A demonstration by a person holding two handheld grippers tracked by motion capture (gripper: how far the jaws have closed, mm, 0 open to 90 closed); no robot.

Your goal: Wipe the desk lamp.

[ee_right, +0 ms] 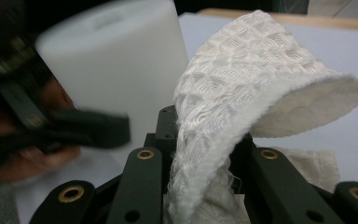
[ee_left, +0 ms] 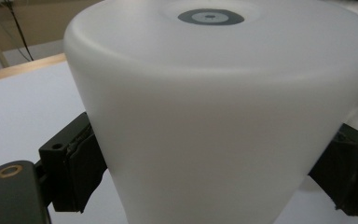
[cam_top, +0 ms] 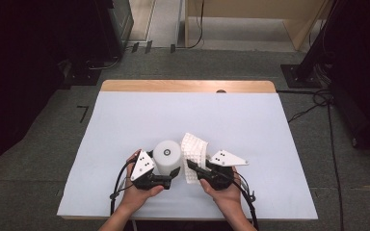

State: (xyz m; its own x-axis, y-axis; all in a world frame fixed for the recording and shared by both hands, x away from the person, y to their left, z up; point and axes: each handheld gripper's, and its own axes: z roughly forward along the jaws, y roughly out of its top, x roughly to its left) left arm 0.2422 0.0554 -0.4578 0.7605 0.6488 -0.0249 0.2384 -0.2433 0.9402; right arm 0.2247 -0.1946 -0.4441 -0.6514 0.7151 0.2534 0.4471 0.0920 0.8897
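I see the table (cam_top: 125,120) first: a pale, bluish-white top with a wooden strip along its far edge, standing on grey carpet. Near its front edge, in the middle, stands the white cup (cam_top: 167,156), upside down, a frosted, slightly translucent plastic tumbler that widens toward its upturned base, where a small dark ring marks the centre. My left gripper (cam_top: 172,174) has it clamped low on the wall; in the left gripper view both black pads press against the cup's (ee_left: 214,121) sides. Just to the right of the cup, touching or nearly so, rises the waffle-weave cloth (cam_top: 194,151), off-white, with a raised diamond texture and a frayed edge. My right gripper (cam_top: 191,166) is clenched on its lower end, and the free end of the cloth (ee_right: 256,88) arches up and flops over to one side above the jaws.
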